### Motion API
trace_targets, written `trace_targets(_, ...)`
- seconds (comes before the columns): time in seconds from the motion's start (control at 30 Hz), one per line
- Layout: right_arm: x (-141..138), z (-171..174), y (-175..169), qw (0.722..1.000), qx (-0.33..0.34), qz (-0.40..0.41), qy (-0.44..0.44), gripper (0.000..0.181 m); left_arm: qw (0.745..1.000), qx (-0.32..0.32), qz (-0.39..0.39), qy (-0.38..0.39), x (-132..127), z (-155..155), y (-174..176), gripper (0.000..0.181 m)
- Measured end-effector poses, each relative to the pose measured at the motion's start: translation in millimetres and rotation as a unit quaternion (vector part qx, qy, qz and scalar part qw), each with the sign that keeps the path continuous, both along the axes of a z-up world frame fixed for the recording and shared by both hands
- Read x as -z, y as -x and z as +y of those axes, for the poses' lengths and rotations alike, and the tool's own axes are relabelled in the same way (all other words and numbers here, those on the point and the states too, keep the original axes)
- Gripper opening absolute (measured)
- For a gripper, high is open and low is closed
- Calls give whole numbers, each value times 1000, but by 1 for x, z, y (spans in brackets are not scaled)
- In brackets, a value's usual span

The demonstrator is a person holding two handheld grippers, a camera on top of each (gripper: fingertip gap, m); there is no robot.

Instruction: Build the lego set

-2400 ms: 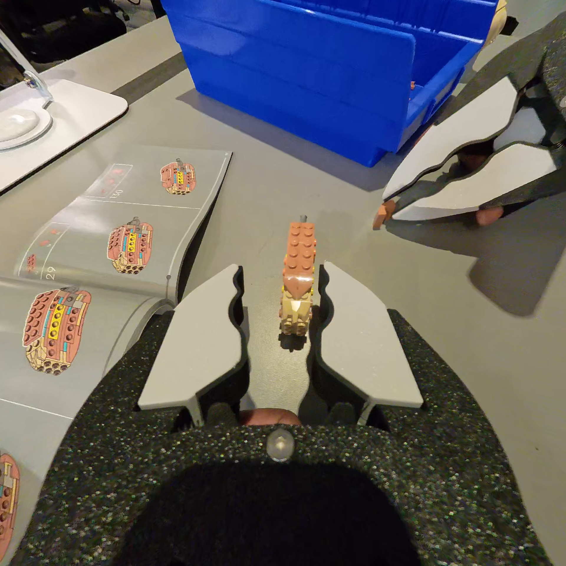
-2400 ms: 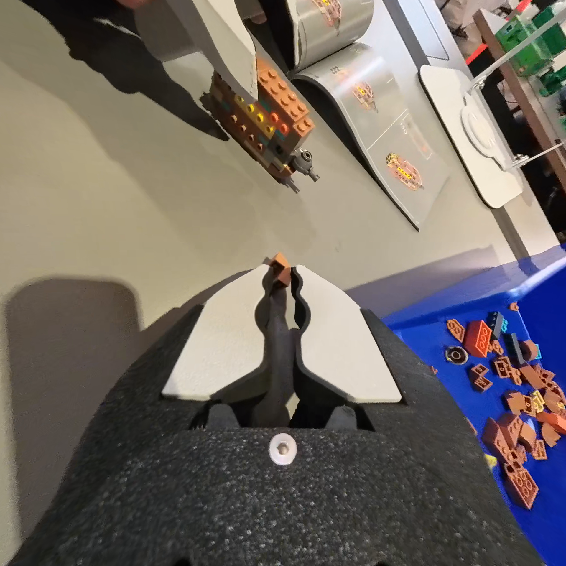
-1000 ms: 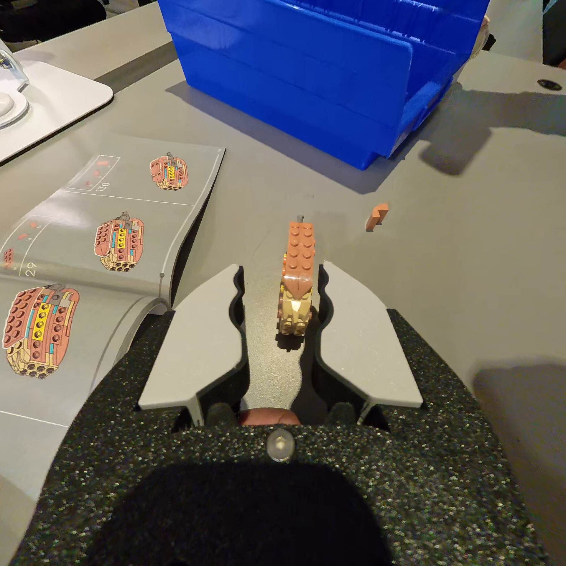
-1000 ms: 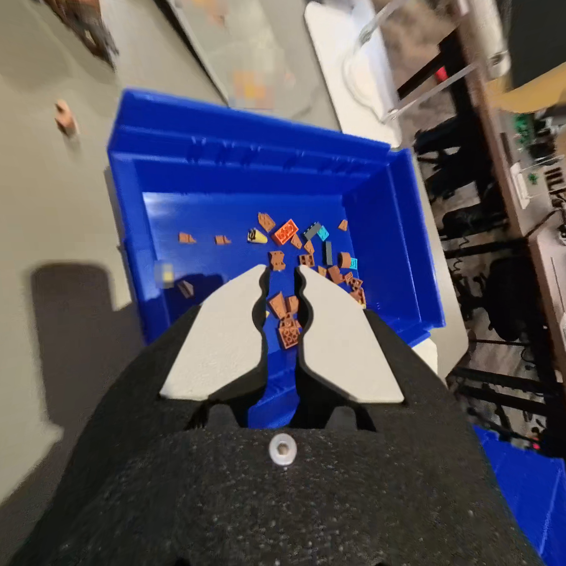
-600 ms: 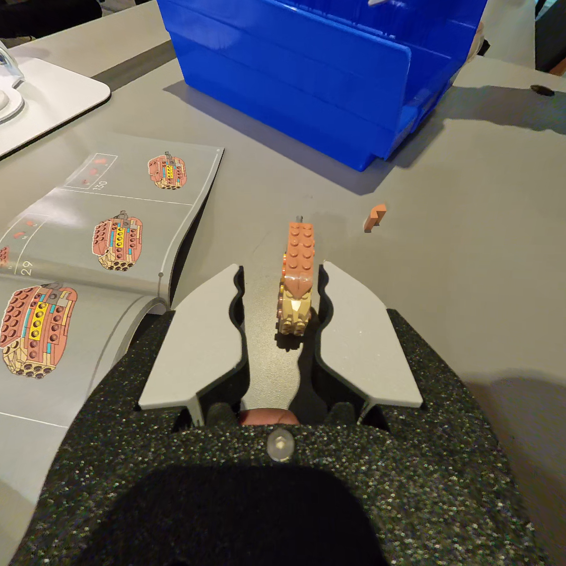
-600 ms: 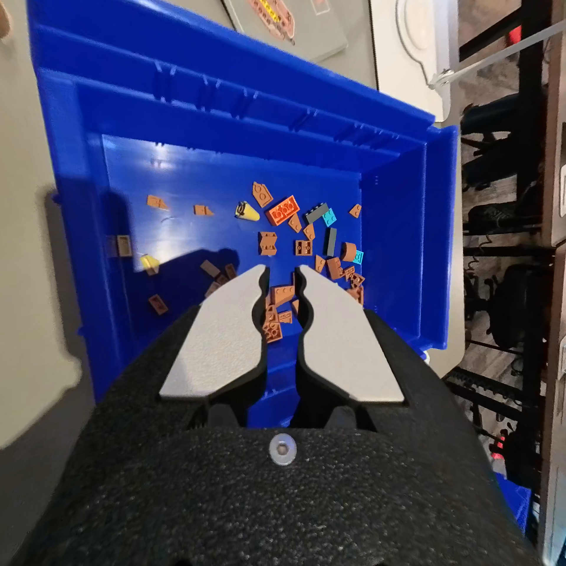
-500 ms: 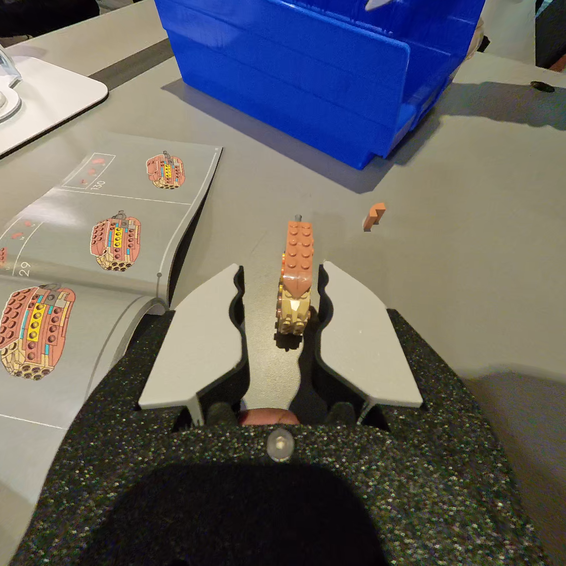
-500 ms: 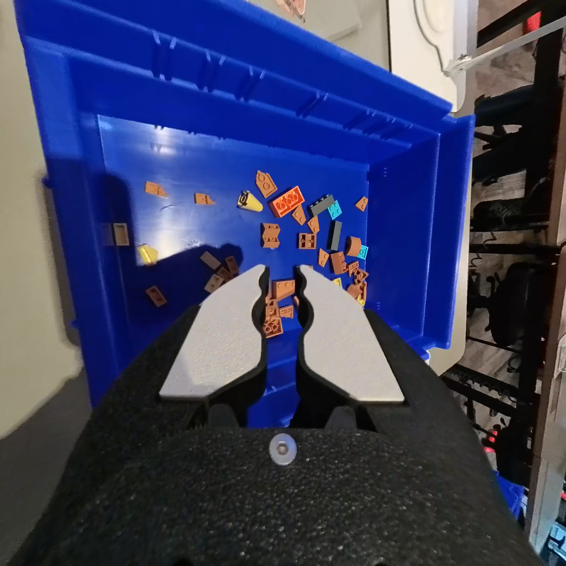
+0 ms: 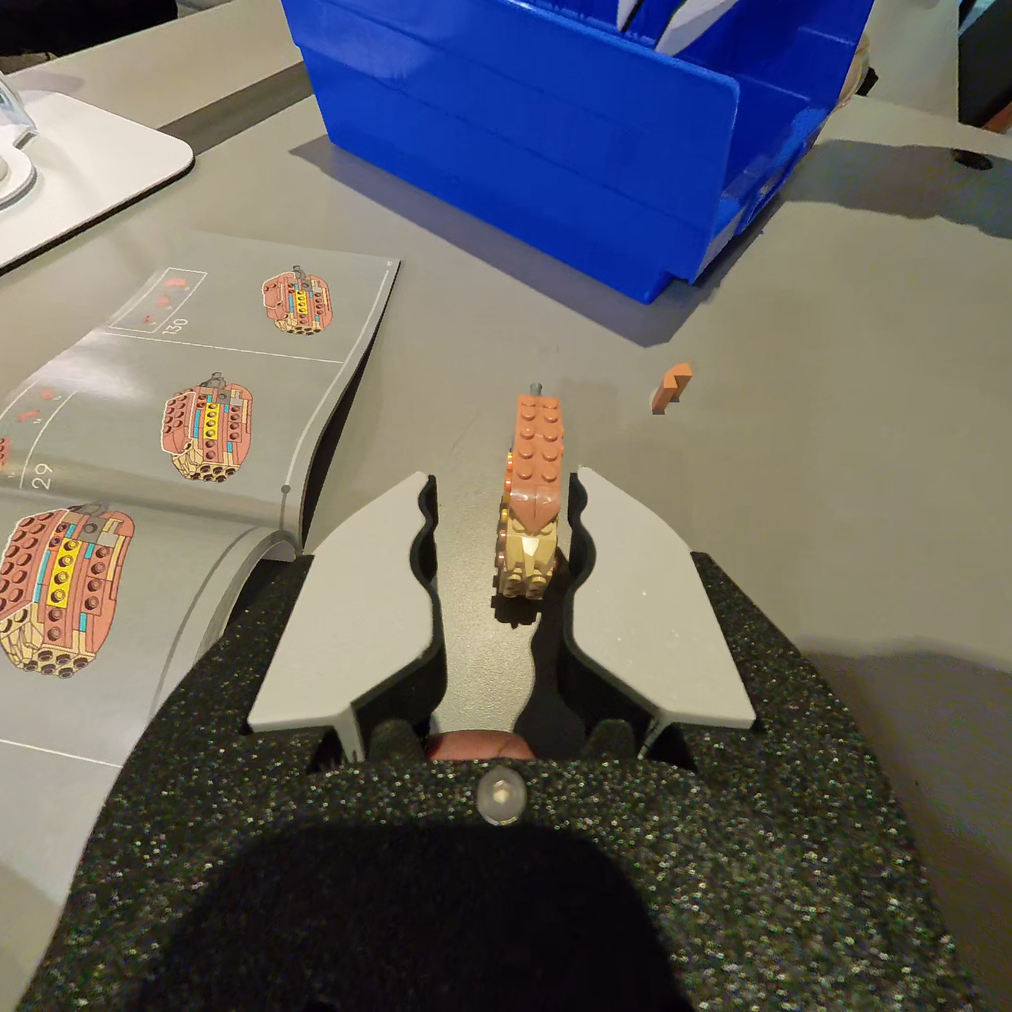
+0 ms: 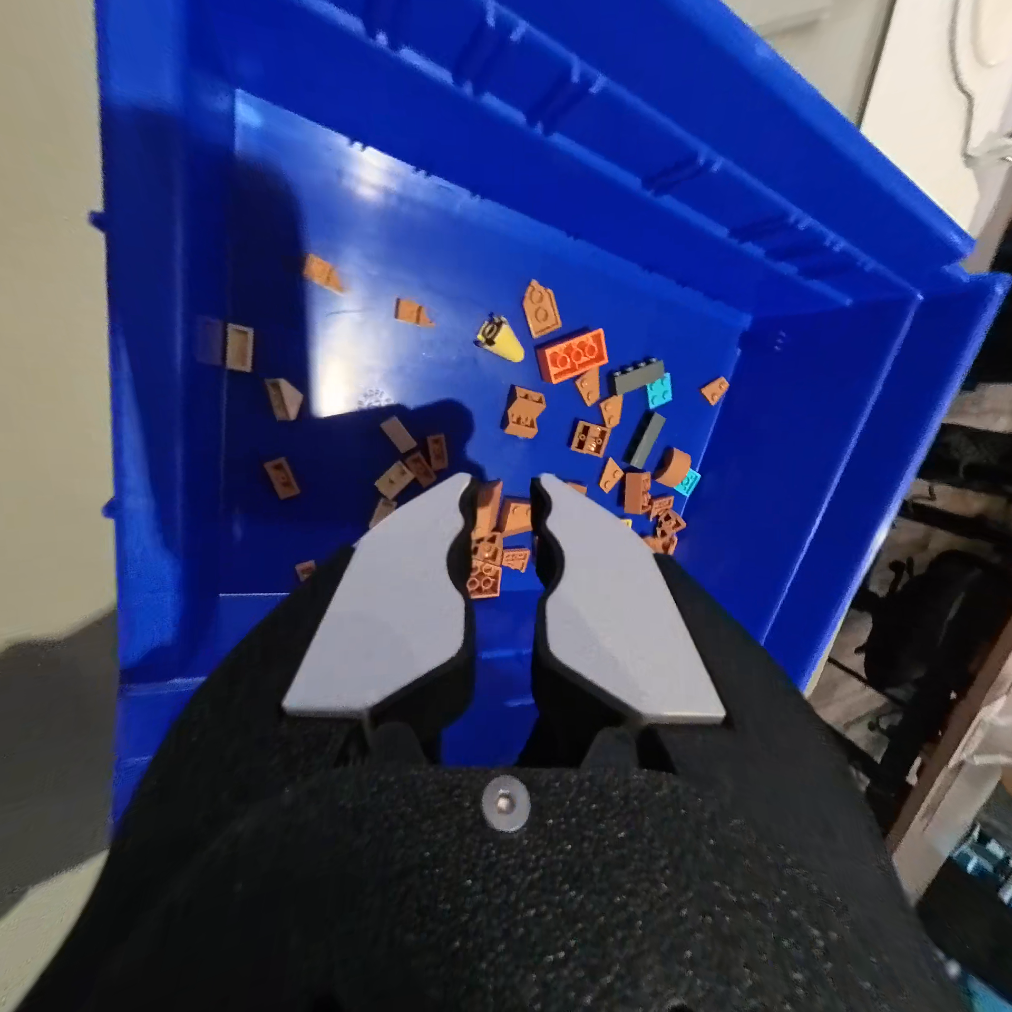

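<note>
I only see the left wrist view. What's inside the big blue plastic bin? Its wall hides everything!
Observer: Loose lego bricks lie scattered on the floor of the blue plastic bin, mostly orange-brown ones.
Operator: Any other colours?
Observer: Yes: one yellow cone-shaped piece, small turquoise pieces and long grey pieces.
Operator: Is the right gripper holding a brick?
Observer: No. The right gripper is open and empty, over a cluster of orange-brown bricks at the bin's near end.
</note>
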State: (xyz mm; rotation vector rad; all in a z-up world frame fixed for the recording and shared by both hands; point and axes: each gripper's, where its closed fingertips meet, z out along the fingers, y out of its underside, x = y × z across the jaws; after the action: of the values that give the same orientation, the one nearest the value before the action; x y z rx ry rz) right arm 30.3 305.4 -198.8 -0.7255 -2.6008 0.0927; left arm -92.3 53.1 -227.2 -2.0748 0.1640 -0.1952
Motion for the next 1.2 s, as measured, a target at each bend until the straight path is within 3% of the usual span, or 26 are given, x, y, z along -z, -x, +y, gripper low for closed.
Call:
trace_targets(0.17, 13, 3, 6, 998, -51, -49, 0, 21, 1000, 3, 4, -1, 0, 0, -1, 46)
trace_targets(0.5, 50, 9, 1, 987, -72, -139, -31, 15, 1000, 0, -4, 0, 0, 0, 0, 46)
trace_targets(1.2, 64, 0, -9, 975, -61, -215, -6, 10, 1000, 0, 3, 1, 1, 0, 0, 46)
